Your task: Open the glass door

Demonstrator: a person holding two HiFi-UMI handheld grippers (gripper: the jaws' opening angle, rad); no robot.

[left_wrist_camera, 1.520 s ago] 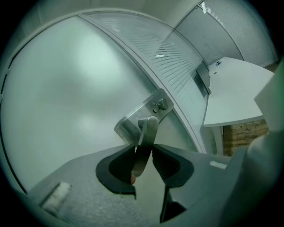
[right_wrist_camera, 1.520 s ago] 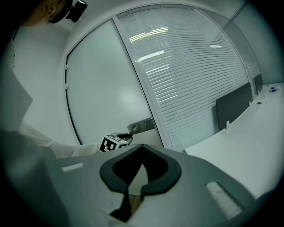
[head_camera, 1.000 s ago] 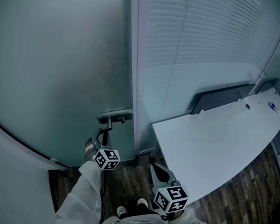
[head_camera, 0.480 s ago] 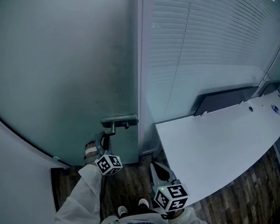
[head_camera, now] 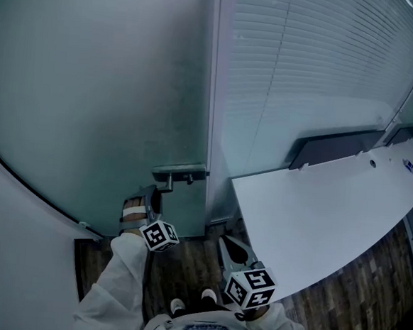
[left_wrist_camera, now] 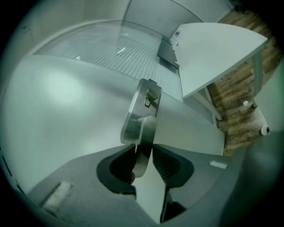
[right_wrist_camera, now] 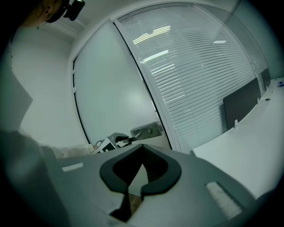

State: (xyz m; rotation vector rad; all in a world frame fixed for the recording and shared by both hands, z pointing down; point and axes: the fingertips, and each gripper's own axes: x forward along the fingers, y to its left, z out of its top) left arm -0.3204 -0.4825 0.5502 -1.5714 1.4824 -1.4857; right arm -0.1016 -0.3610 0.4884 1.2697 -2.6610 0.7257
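White desk point(head_camera: 330, 220) being shown at right. Slatted blinds point(head_camera: 306, 76) being seen behind it. Dark panel point(head_camera: 336, 146) being held upright along desk's far edge. Small blue item point(head_camera: 408, 166) being carried near desk's far corner. Wood-plank floor point(head_camera: 368, 280) being seen below desk.

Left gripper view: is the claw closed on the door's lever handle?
Yes, the metal lever handle sits pinched between both jaws of the left claw.
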